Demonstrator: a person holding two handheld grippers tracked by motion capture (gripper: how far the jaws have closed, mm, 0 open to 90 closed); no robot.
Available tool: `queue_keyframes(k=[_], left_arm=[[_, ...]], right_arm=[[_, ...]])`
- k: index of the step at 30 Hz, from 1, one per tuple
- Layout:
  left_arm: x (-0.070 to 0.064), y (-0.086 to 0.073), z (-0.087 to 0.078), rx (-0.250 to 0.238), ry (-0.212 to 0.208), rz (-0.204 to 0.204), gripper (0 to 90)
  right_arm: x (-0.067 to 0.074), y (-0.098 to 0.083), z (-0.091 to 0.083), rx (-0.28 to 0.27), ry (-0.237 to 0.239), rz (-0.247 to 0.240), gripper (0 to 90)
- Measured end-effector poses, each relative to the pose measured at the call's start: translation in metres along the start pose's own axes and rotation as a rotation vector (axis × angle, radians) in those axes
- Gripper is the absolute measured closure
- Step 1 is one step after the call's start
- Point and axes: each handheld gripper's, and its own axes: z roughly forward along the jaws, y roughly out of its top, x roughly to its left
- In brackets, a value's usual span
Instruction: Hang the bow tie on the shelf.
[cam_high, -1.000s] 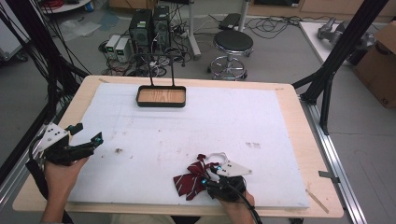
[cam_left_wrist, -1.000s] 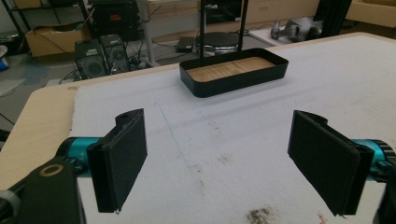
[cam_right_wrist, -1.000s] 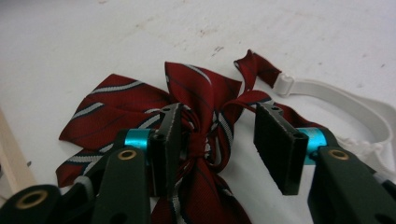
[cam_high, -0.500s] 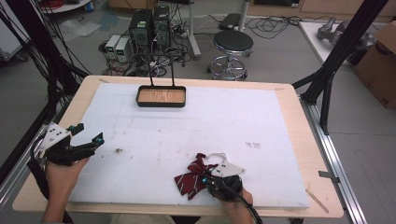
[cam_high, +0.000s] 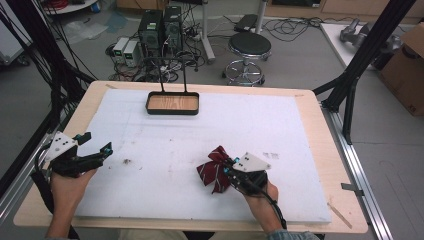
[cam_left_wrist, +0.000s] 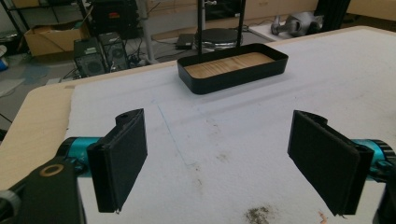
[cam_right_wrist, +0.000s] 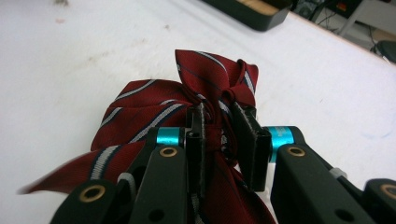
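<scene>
A dark red bow tie with white stripes (cam_high: 214, 170) (cam_right_wrist: 187, 98) is lifted a little off the white mat (cam_high: 210, 135) in the front middle. My right gripper (cam_high: 227, 172) (cam_right_wrist: 219, 135) is shut on its knot, the cloth pinched between the two black pads. My left gripper (cam_high: 95, 145) (cam_left_wrist: 219, 163) rests at the mat's left edge, open, with only bare mat between its pads. A black tray with a wooden floor and a tall wire handle (cam_high: 172, 103) (cam_left_wrist: 233, 67) stands at the far middle of the mat.
The mat lies on a pale wooden table (cam_high: 325, 145). A small dark speck (cam_high: 127, 161) marks the mat near the left gripper. Beyond the far edge stand computer boxes (cam_high: 160, 25) and a round stool (cam_high: 248, 47); black frame posts (cam_high: 350, 80) flank the table.
The right gripper has closed on the bow tie's knot and risen with it, moving slightly forward; the tie now hangs from the jaws. The left gripper has stayed put.
</scene>
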Motion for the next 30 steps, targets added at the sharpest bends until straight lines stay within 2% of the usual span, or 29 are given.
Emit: queue_keyframes(k=[1, 3, 4, 5, 10, 11, 12, 15, 20, 22, 25, 30], left_arm=[[0.0, 0.0, 0.0, 0.0, 0.0, 0.0, 20.0], [0.0, 0.0, 0.0, -0.001, 0.0, -0.001, 20.0], [0.0, 0.0, 0.0, -0.003, 0.001, 0.0, 20.0], [-0.001, 0.0, 0.001, -0.002, 0.001, 0.002, 20.0], [-0.002, 0.0, 0.003, 0.001, -0.004, 0.004, 20.0], [-0.002, -0.001, 0.003, 0.004, -0.005, 0.006, 20.0], [-0.003, -0.001, 0.004, 0.005, -0.006, 0.005, 20.0], [-0.004, -0.001, 0.005, 0.006, -0.007, 0.008, 20.0], [-0.005, -0.001, 0.006, 0.006, -0.01, 0.009, 20.0], [-0.005, -0.001, 0.007, 0.008, -0.011, 0.011, 20.0], [-0.006, -0.002, 0.008, 0.008, -0.014, 0.01, 20.0], [-0.005, -0.002, 0.01, 0.009, -0.018, 0.011, 20.0]], right_arm=[[-0.003, 0.003, 0.0, -0.003, -0.006, -0.012, 74.8], [-0.007, 0.009, 0.0, -0.008, -0.003, -0.004, 74.8], [-0.011, 0.012, 0.0, -0.02, -0.006, -0.022, 74.8], [-0.013, 0.015, 0.0, -0.017, -0.001, -0.007, 74.8], [-0.026, 0.029, 0.001, -0.047, -0.004, -0.028, 74.8], [-0.032, 0.036, 0.001, -0.048, -0.005, -0.022, 74.7], [-0.032, 0.036, 0.001, -0.048, -0.005, -0.022, 74.7], [-0.043, 0.05, 0.004, -0.061, -0.012, -0.042, 74.8], [-0.051, 0.067, 0.013, -0.083, -0.012, -0.076, 74.7], [-0.053, 0.073, 0.017, -0.087, -0.013, -0.071, 74.8], [-0.055, 0.081, 0.022, -0.099, -0.015, -0.089, 74.8], [-0.06, 0.105, 0.038, -0.137, -0.017, -0.117, 74.7]])
